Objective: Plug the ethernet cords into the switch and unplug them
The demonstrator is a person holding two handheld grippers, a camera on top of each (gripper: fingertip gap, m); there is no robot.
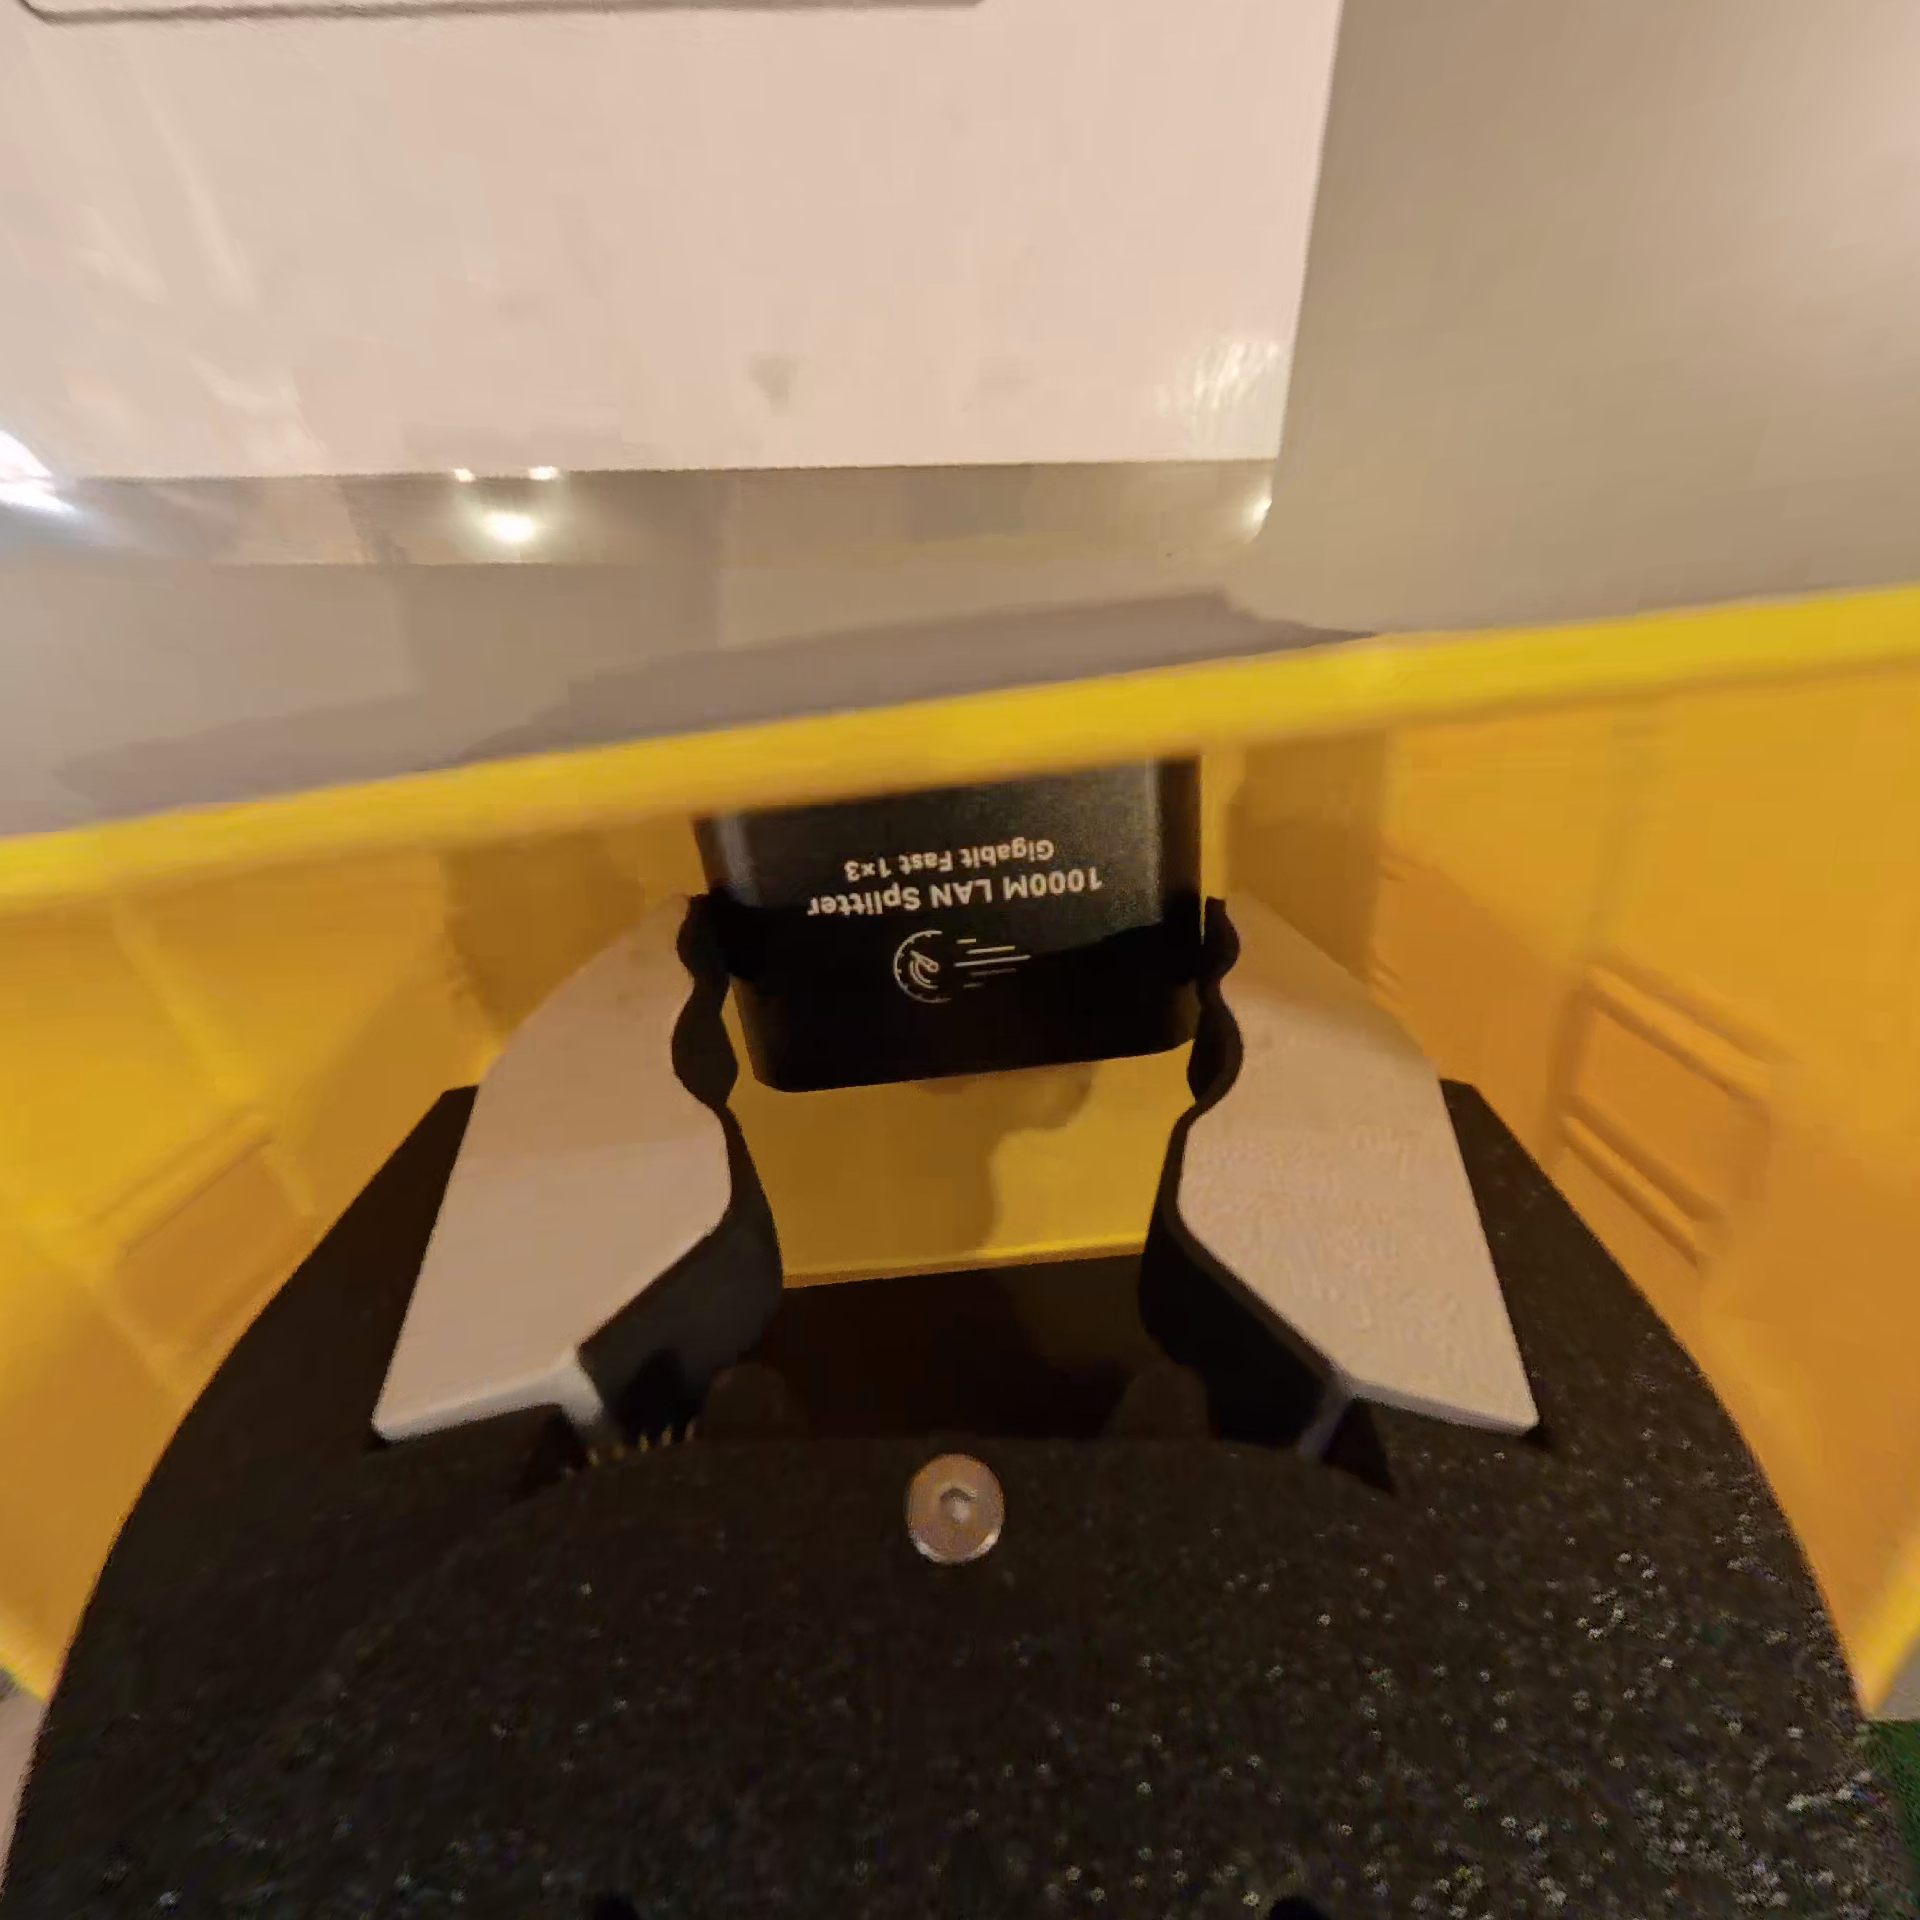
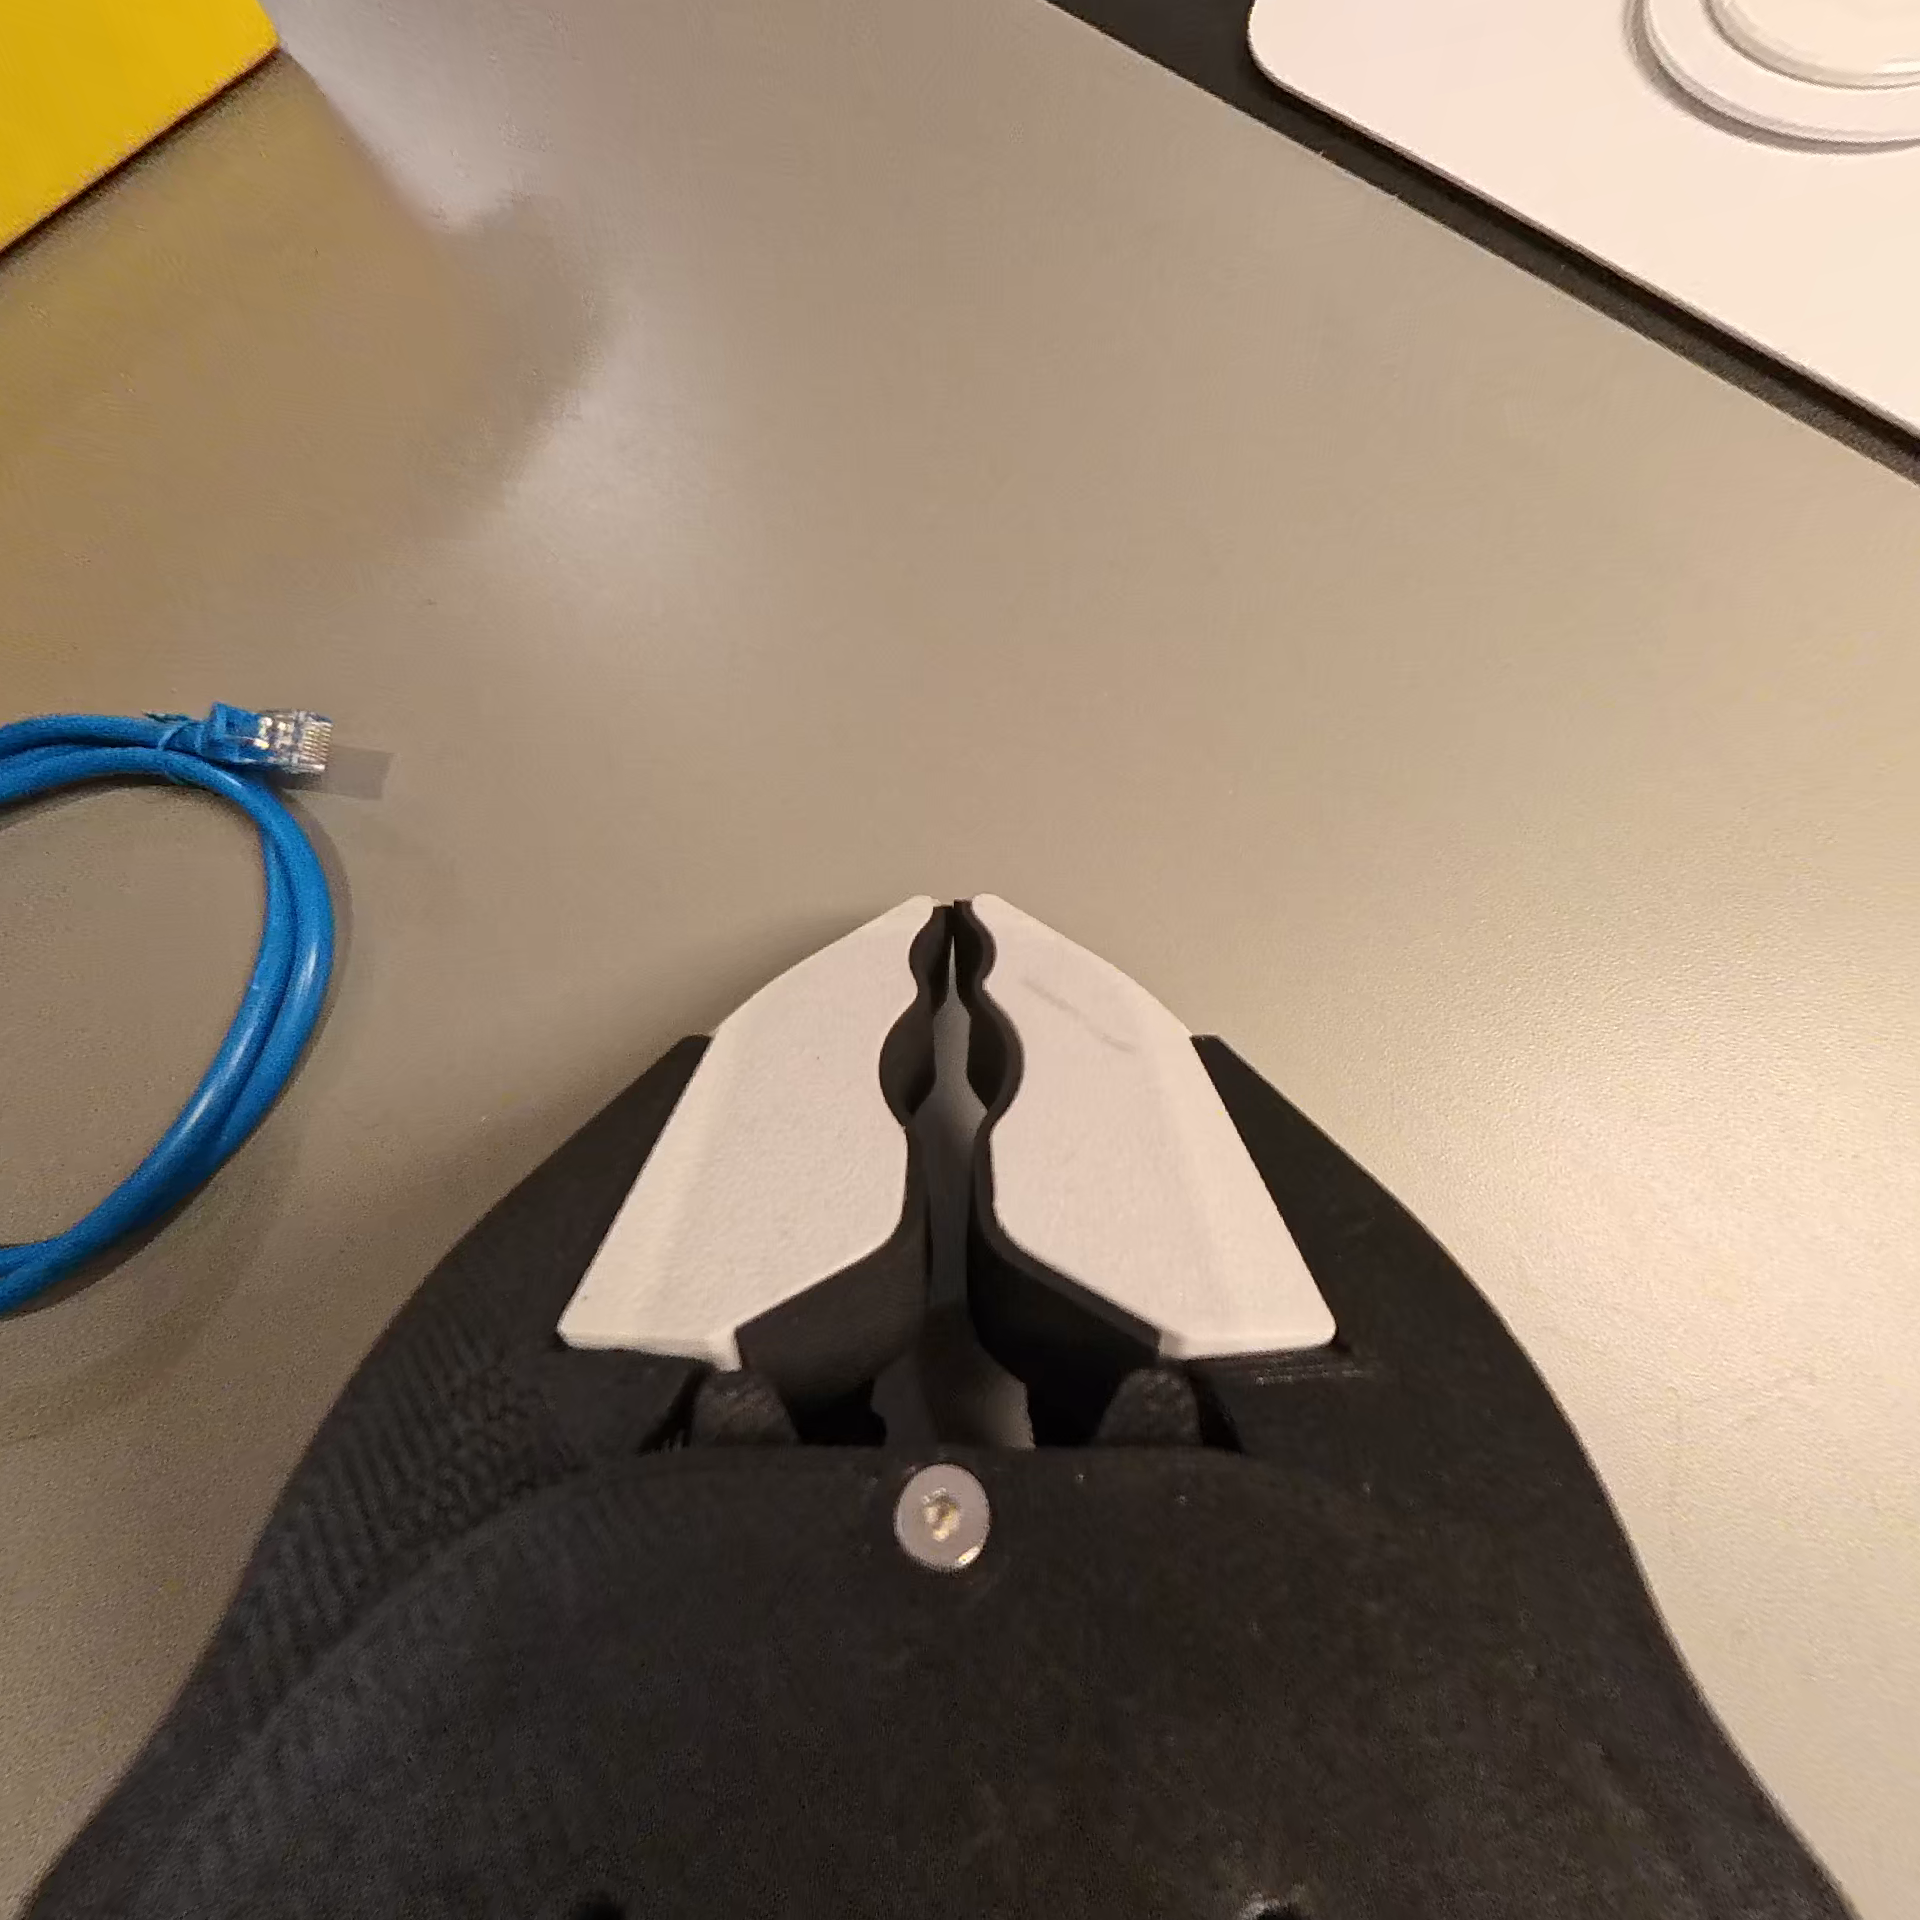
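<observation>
Left claw (image 1: 954,951) is clamped on the black switch (image 1: 951,925): both fingertips press its two sides, roughly at mid-body, with the near end of the box sticking back between the fingers toward the camera. Switch sits inside a yellow bin (image 1: 1558,935), its far end tucked under the bin's far rim. White printing on its top face. Whether it rests on the bin floor or is lifted, can't tell.

Right claw (image 2: 954,906) is fully closed with nothing in it, tips touching, over the bare grey bench (image 2: 1039,520). Blue ethernet cord (image 2: 281,987) lies coiled on the bench well to the left of that claw, clear plug (image 2: 291,740) pointing right, not touching the claw. White mat (image 2: 1558,187) at far right, yellow corner at top left.
</observation>
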